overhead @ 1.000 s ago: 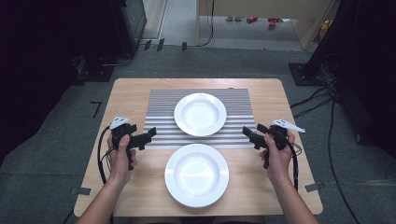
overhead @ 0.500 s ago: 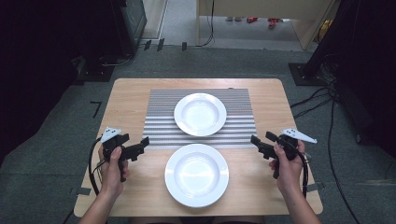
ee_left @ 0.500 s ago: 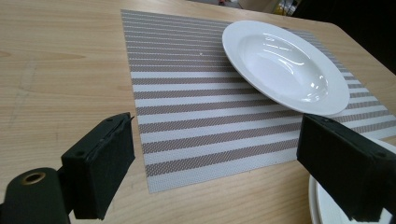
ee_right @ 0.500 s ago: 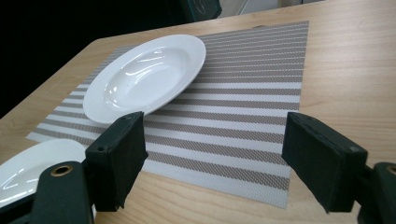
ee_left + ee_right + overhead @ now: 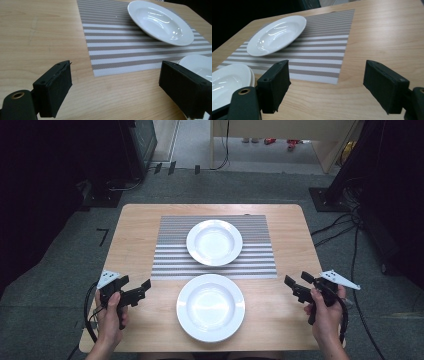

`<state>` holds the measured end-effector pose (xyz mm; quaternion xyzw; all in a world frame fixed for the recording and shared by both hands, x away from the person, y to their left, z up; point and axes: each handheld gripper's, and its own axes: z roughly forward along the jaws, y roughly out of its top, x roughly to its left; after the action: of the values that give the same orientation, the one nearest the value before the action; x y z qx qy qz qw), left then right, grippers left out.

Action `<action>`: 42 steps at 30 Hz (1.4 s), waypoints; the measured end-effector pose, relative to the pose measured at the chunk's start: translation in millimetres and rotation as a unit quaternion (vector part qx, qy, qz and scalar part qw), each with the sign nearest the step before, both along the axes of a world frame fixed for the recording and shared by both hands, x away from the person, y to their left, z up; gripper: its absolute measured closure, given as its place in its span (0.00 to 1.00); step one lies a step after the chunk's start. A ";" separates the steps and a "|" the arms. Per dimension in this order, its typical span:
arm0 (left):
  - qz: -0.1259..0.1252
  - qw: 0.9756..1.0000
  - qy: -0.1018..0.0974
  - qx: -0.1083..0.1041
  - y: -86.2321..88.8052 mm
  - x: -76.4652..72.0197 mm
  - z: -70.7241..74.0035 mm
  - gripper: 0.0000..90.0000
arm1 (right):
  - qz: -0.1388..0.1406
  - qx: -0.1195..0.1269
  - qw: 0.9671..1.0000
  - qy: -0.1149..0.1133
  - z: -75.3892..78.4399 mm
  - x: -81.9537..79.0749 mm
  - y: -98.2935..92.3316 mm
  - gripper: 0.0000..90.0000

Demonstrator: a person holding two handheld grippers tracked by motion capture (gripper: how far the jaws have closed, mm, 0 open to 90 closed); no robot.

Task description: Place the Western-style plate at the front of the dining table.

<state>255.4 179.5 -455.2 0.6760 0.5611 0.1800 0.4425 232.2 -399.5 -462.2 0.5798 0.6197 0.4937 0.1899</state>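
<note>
Noted both black two-jaw grippers, left (image 5: 145,285) and right (image 5: 288,282), spread and empty beside untouched near white ceramic plate (image 5: 210,306); grasp pending.

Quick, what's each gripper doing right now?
Left gripper: open, holding nothing.
Right gripper: open, holding nothing.

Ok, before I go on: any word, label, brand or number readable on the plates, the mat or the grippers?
None can be read.
Near plate: plain white, no mark.
Far plate: plain white, no mark.
Striped placemat: stripes, no lettering.
Left gripper and right gripper: black jaws, no label visible.
Table: bare wood, no print.
</note>
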 end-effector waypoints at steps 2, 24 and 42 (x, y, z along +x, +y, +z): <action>0.004 1.000 0.001 0.002 4.2 -3.1 -2.3 0.13 | -0.006 -0.002 1.000 0.002 -2.0 -6.0 -6.1 0.24; 0.066 0.995 0.042 0.062 61.0 -35.8 -52.3 0.13 | -0.065 -0.059 0.995 0.050 -47.7 -53.5 -63.0 0.23; 0.054 0.987 0.043 0.143 43.2 -39.2 -63.6 0.12 | -0.057 -0.176 0.978 0.092 -63.1 -46.9 -35.3 0.22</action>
<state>216.2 222.7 -518.8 0.7084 0.5833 0.2531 0.3063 185.3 -434.8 -525.3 0.6144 0.6777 0.3101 0.2591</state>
